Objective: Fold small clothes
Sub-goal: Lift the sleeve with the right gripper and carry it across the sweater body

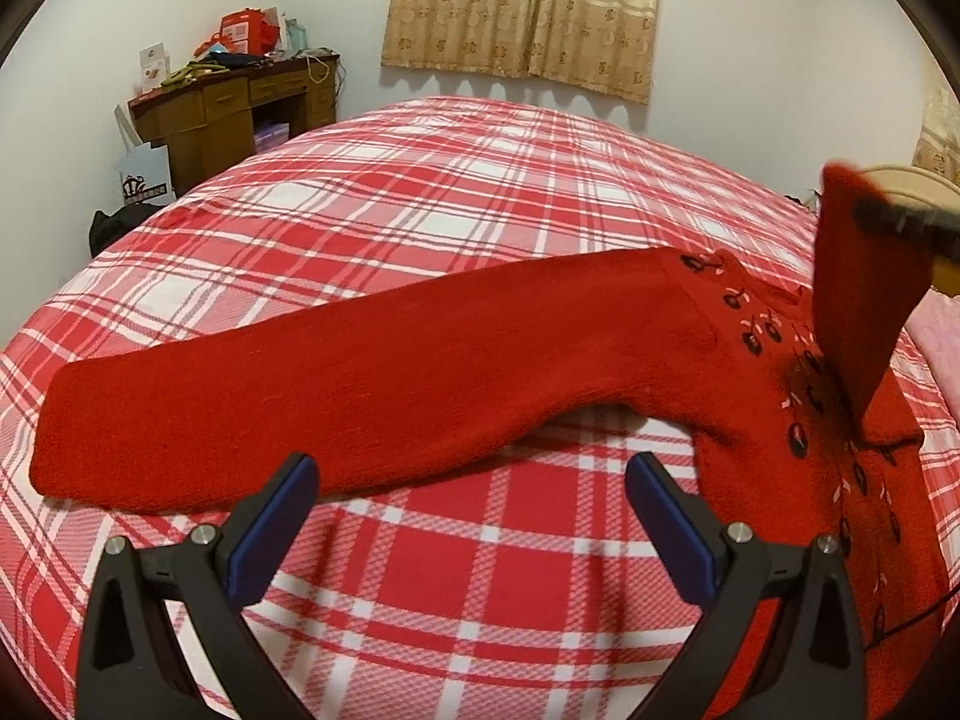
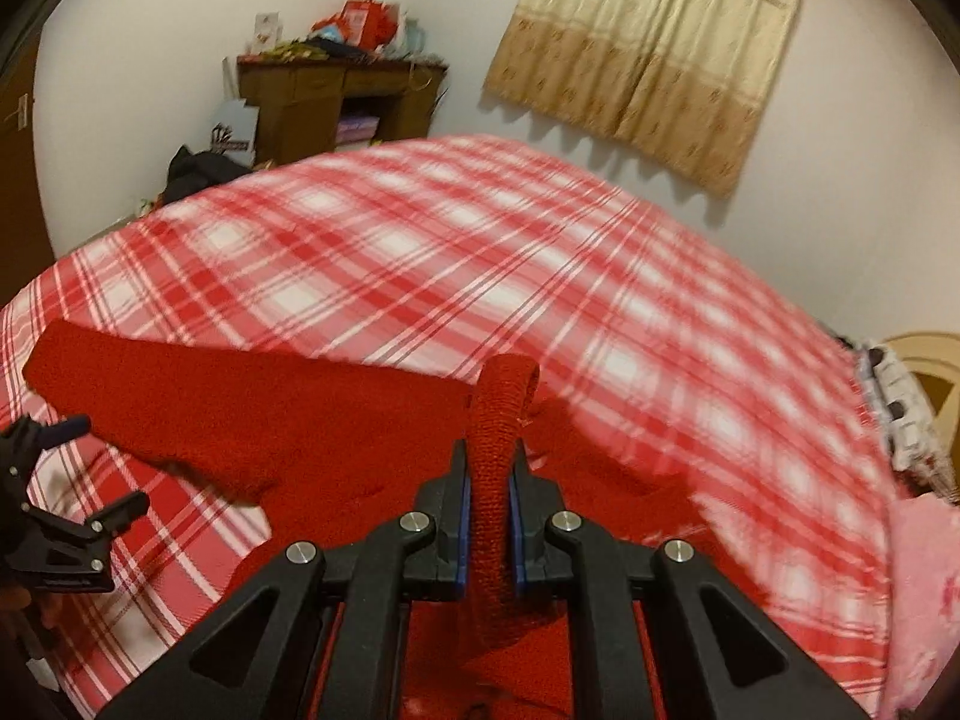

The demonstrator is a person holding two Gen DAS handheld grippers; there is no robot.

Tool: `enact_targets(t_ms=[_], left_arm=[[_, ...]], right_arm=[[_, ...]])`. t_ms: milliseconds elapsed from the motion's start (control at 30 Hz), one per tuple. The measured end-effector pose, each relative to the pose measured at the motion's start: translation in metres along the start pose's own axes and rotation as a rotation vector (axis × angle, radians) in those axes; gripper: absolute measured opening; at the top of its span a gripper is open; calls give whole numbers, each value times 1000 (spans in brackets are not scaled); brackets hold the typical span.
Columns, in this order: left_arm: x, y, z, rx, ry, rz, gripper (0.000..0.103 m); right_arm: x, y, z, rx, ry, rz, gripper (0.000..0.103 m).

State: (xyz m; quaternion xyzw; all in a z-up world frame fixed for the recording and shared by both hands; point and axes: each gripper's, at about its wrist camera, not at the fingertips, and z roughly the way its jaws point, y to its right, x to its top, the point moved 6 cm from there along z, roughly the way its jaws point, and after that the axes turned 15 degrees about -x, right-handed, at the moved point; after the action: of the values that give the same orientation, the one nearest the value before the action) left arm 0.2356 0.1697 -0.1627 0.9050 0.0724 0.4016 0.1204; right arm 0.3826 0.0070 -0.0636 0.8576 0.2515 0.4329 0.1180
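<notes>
The bed (image 1: 480,192) fills most of the room, spread with a red-and-white plaid cover. Behind it a beige patterned curtain (image 1: 522,12) hangs on the white wall, and in the far corner a brown wooden desk (image 1: 228,108) is piled with red boxes and bags, with a dark bundle on the floor beside it.

On the bed lies the red knitted sweater (image 1: 390,372) – 1 long sleeve stretched flat toward the left across the cover, its body running off to the right, where a band of small dark and pale embroidered motifs crosses the knit. The other sleeve (image 1: 858,300) is lifted clear of the bed and hangs down onto the body.

The right gripper (image 2: 491,510) has that raised sleeve's cuff end: its 2 fingers (image 2: 461,516) are pressed in on the thick knit, a loop of ribbed fabric standing up between the blue pads. The view from this gripper is blurred.

The left gripper (image 1: 471,516) hovers low over bare plaid just in front of the flat sleeve – its fingers (image 1: 273,531) spread wide, nothing between them, not touching the sweater.

A pink cloth (image 2: 924,588) shows at the bed's right edge
</notes>
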Motion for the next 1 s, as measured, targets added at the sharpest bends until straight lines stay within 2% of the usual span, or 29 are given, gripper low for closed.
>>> enact_targets(t_ms=[133, 367, 767, 867, 967, 1000], left_arm=[[-3, -6, -1, 8, -8, -8, 103], [-7, -9, -1, 11, -15, -16, 103], [-16, 1, -1, 0, -35, -12, 103], [-18, 0, 1, 5, -43, -17, 103], [-19, 0, -1, 8, -47, -21, 103], [-19, 0, -4, 10, -42, -17, 103]], right_arm=[[-14, -31, 21, 57, -47, 9, 9], [-20, -65, 33, 104, -74, 5, 9], [-26, -97, 52, 117, -103, -10, 9], [-32, -104, 61, 150, -148, -23, 9], [-44, -112, 67, 165, -184, -67, 17], [-46, -111, 63, 178, -168, -70, 30]])
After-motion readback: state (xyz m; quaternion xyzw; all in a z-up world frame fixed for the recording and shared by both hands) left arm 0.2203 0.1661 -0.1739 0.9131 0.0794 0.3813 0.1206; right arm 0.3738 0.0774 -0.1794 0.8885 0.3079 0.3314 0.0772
